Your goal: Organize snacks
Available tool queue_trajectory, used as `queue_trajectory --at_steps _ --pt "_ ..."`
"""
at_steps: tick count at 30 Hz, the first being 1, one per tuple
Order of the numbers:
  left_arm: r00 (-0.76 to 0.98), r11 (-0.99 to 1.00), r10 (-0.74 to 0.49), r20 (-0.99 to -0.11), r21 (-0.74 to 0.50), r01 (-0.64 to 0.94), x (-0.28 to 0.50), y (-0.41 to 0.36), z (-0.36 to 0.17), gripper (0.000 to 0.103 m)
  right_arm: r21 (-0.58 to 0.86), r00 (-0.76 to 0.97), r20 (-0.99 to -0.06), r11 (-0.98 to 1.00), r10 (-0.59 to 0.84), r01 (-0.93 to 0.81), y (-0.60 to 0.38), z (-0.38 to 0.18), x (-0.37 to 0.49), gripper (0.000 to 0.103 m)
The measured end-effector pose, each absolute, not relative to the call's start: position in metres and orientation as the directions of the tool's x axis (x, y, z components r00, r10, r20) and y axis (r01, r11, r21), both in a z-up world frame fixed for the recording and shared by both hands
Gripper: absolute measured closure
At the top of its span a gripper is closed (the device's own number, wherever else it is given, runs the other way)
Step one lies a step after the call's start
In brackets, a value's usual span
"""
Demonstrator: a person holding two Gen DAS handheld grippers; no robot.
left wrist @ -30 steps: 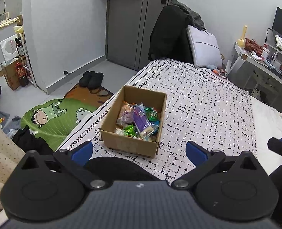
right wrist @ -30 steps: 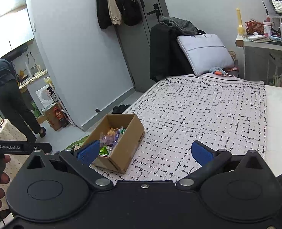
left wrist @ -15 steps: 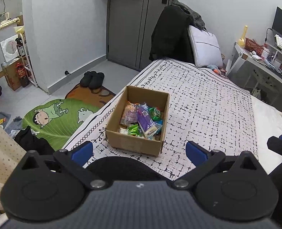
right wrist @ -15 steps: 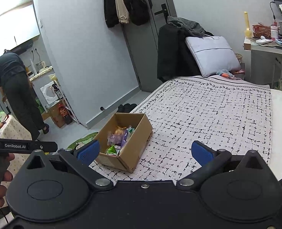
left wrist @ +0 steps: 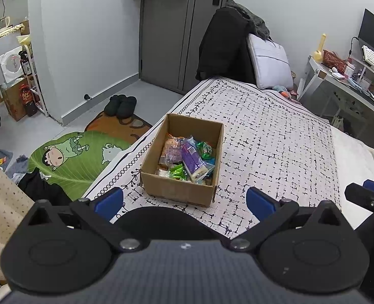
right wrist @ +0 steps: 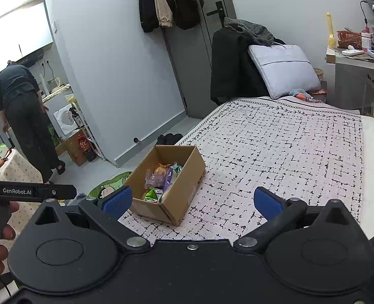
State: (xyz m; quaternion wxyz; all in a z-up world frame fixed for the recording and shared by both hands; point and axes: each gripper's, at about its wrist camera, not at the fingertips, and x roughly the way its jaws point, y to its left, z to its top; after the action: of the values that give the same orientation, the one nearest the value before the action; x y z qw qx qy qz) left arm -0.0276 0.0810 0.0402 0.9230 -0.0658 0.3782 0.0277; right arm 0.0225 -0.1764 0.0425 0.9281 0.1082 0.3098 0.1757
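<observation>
Jaws: both pairs stand wide apart and we hold nothing in them; the left gripper and the right gripper both hang low, near the front of the bed.

Box: a cardboard box stands on the patterned cover, close to the bed's left edge, its flaps open upward.

Snacks: the snacks lie together inside the box, a purple packet on top, green and orange ones beside it. We see no packet on the cover outside the box.

Change: against the pictures of one second ago, the box sits more toward the middle of the left view and a little higher; in the right view it also comes nearer to the centre. We judge that we are turning both grippers toward the box, not that the box itself moves. The jaws keep the same wide opening as before.

Meaning for the task: the scene fits two stages. Either the snacks are gathered in the box and the work is near its end, or the box is the store from which packets are to be sorted. The pictures do not settle which.

Room: a person in dark clothes stands far to the left, by a counter, well apart from the bed. A pillow leans at the far end.
</observation>
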Motion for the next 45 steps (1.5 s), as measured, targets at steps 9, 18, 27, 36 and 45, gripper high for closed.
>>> queue_trajectory --at_steps 9,18,27,36,45 --pt "0.712 0.991 0.001 -0.702 -0.095 -0.096 -0.0296 0.0824 0.0404 0.000 0.312 0.747 -0.536 0.915 0.393 -0.256 -0.1772 0.0433 0.0214 0.000" --pt "0.713 0.991 -0.006 -0.701 -0.098 -0.088 -0.0314 0.0808 0.0399 0.000 0.310 0.748 -0.536 0.916 0.391 -0.256 -0.1765 0.0437 0.0204 0.000" --pt "0.713 0.991 -0.011 -0.701 -0.101 -0.084 -0.0339 0.0785 0.0394 0.000 0.308 0.748 -0.538 0.917 0.388 -0.254 -0.1770 0.0436 0.0188 0.000" --pt "0.716 0.992 -0.010 -0.698 -0.098 -0.081 -0.0348 0.0770 0.0399 0.000 0.308 0.751 -0.536 0.917 0.386 -0.252 -0.1770 0.0424 0.0175 0.000" --pt "0.718 0.992 -0.012 -0.696 -0.099 -0.080 -0.0353 0.0770 0.0411 0.000 0.308 0.750 -0.537 0.918 0.386 -0.252 -0.1775 0.0424 0.0177 0.000"
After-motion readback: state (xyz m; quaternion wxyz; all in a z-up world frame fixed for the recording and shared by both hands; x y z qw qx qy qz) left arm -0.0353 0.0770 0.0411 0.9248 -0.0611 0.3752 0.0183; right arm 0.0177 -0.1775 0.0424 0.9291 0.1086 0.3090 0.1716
